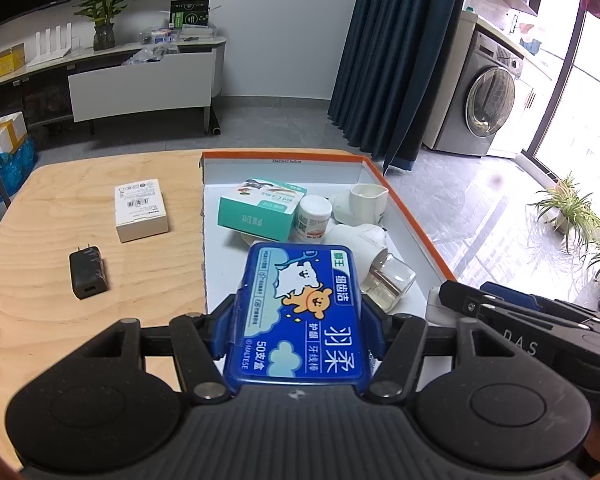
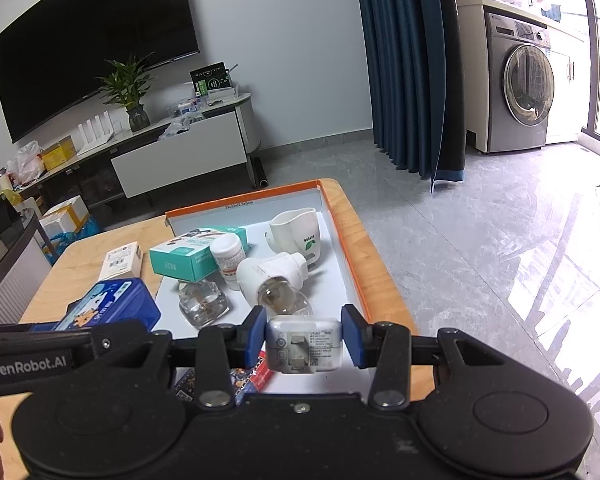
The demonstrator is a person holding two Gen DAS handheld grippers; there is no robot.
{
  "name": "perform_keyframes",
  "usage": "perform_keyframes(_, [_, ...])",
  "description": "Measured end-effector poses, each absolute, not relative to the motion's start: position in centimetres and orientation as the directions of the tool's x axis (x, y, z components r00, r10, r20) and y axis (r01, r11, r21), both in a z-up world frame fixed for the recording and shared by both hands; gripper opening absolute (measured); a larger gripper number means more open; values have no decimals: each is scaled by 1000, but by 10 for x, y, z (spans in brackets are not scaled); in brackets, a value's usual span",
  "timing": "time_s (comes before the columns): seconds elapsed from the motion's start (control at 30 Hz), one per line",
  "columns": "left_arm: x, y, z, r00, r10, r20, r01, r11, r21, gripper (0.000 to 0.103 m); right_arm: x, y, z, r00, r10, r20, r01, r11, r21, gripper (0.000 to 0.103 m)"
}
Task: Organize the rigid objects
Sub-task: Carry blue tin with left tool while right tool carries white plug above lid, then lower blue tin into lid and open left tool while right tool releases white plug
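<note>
Left gripper (image 1: 298, 320): clamped on a blue floss case (image 1: 300, 312), held above the tray's near end.
Right gripper (image 2: 304, 340): clamped on a white charger (image 2: 304, 346), over the tray.
Tray (image 1: 412, 216): already holds a teal box (image 1: 260, 210), bottle, cup and jars.
Left on table (image 1: 60, 340): white box (image 1: 141, 210), black charger (image 1: 88, 272).

White wall (image 2: 284, 40), blue curtain (image 2: 404, 64), grey tile floor (image 2: 480, 240), wall TV (image 2: 92, 40), washer (image 2: 520, 84)
</note>
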State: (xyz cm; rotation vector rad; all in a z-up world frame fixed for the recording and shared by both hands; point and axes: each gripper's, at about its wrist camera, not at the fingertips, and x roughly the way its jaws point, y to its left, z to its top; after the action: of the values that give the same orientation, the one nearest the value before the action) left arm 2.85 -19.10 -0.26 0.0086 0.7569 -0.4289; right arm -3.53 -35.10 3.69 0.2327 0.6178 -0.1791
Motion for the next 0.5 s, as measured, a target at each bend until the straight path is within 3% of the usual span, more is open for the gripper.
perform_keyframes(0.1, [29,-191,-4,642,-373,-670,379,914,-145,63,-31,-351,33,792,-86,-605,228,960,162,52])
perform_keyframes(0.17, [30,-190,-4,640,-371,-672,379,914,-144,63,-31,-352,34,799,-99,-594,237,958,161,64])
perform_keyframes(0.2, [31,-190,-5,640,-370,-673,379,914,-143,63,-32,-352,34,805,-96,-585,237,957,169,65])
perform_keyframes(0.5, [39,-200,-12,614,-392,-685,403,902,-155,63,-38,-361,43,833,-145,-534,274,947,170,65])
